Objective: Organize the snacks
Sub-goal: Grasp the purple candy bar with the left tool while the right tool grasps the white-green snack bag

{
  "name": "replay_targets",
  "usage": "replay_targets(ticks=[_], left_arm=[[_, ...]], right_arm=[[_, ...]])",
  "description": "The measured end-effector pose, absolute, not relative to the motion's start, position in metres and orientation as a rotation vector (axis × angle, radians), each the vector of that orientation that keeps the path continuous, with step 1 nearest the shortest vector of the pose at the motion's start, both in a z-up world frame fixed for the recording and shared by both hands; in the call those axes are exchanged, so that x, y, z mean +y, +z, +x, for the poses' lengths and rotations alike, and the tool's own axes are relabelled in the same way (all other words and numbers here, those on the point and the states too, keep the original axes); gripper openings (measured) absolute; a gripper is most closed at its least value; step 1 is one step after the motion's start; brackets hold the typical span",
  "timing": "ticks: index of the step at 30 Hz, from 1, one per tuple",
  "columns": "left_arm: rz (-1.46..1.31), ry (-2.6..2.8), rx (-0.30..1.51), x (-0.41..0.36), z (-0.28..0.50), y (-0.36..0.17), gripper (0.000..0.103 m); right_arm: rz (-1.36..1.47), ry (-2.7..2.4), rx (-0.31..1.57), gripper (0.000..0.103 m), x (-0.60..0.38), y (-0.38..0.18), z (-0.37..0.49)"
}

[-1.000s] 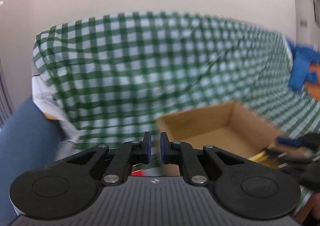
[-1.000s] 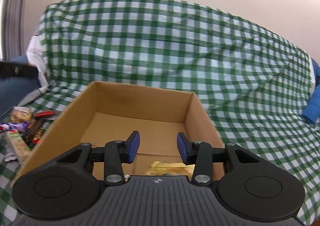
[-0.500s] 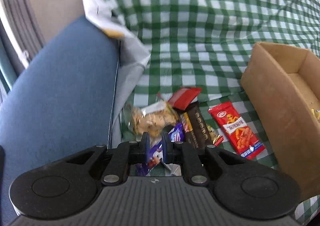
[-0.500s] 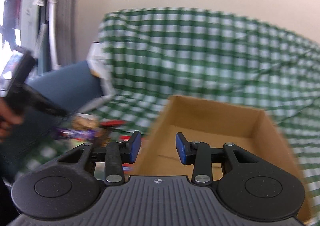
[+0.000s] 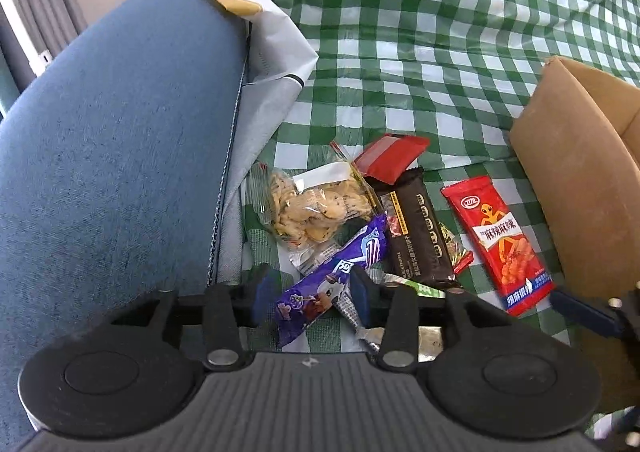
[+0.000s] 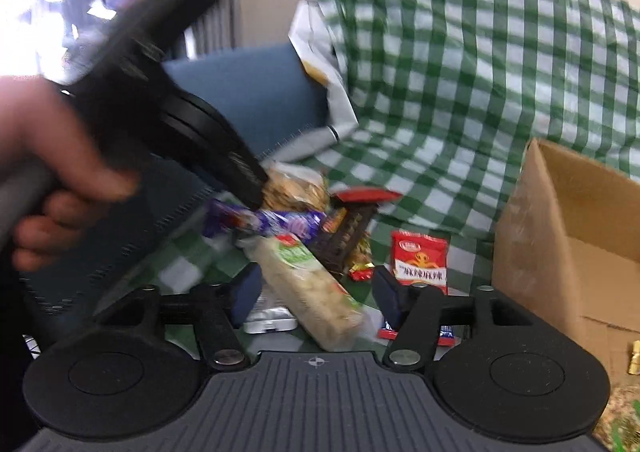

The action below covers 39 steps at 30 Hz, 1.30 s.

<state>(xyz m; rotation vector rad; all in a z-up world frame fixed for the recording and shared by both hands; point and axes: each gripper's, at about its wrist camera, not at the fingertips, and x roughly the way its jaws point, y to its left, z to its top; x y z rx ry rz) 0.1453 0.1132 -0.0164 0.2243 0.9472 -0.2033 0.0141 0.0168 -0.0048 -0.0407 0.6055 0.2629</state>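
Left wrist view shows the checked cloth (image 5: 440, 31) spread over the sofa, with the cardboard box (image 5: 576, 171) at three o'clock, handy for filling. Snacks lie heaped beside it. The left gripper (image 5: 310, 290) has its jaws opening around the purple bar (image 5: 340, 272), not pinching. The right gripper (image 6: 314, 292) has its jaws opening astride the cracker pack (image 6: 312, 288).

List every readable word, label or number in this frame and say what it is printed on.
"麻辣麻辣": the long red snack packet beside the cardboard box.
"BLACK TRUFFLE": small print on the dark brown bar, barely legible.
Purple wrapper: stylised lettering, not readable.
Green-labelled pack: blurred.
Everything else is too small to read.
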Motion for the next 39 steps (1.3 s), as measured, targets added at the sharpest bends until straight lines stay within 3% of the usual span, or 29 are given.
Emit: replay_targets(ticks=[2,4,14,16,17,18,20,23,32,37,39], left_arm=[[0.241,-0.207,0.936,0.11,0.145,-0.017,0.064],[0.281,-0.21,0.925,0.104,0.144,-0.019,0.068],[0.416,-0.199,0.956,0.093,0.147,-0.039,0.068],[0.422,-0.198,0.965,0.094,0.147,-0.041,0.06],[0.417,-0.202,0.975,0.095,0.148,-0.042,0.05],[0.41,-0.208,0.989,0.095,0.148,-0.043,0.044],[0.41,-0.224,1.002,0.095,0.146,-0.043,0.036],[0.39,-0.249,1.007,0.096,0.143,-0.04,0.022],[0.069,-0.307,1.121,0.123,0.142,-0.028,0.018],[0.2,-0.393,1.199,0.105,0.127,-0.04,0.018],[0.277,-0.391,1.191,0.098,0.12,-0.044,0.024]], right_arm=[[-0.036,0.274,0.641,0.081,0.019,-0.016,0.025],[-0.041,0.292,0.67,0.081,0.021,-0.029,0.03],[-0.061,0.308,0.721,0.083,0.028,-0.047,0.043],[-0.053,0.321,0.734,0.081,0.027,-0.05,0.051],[-0.056,0.325,0.732,0.078,0.027,-0.051,0.051],[-0.065,0.329,0.726,0.074,0.027,-0.05,0.048],[-0.102,0.345,0.706,0.053,0.028,-0.047,0.042],[-0.172,0.358,0.688,0.047,0.033,-0.043,0.031],[-0.18,0.288,0.772,0.047,0.027,-0.024,-0.009],[-0.165,0.242,0.898,0.044,0.016,-0.026,-0.031],[-0.16,0.264,0.936,0.044,0.017,-0.029,-0.043]])
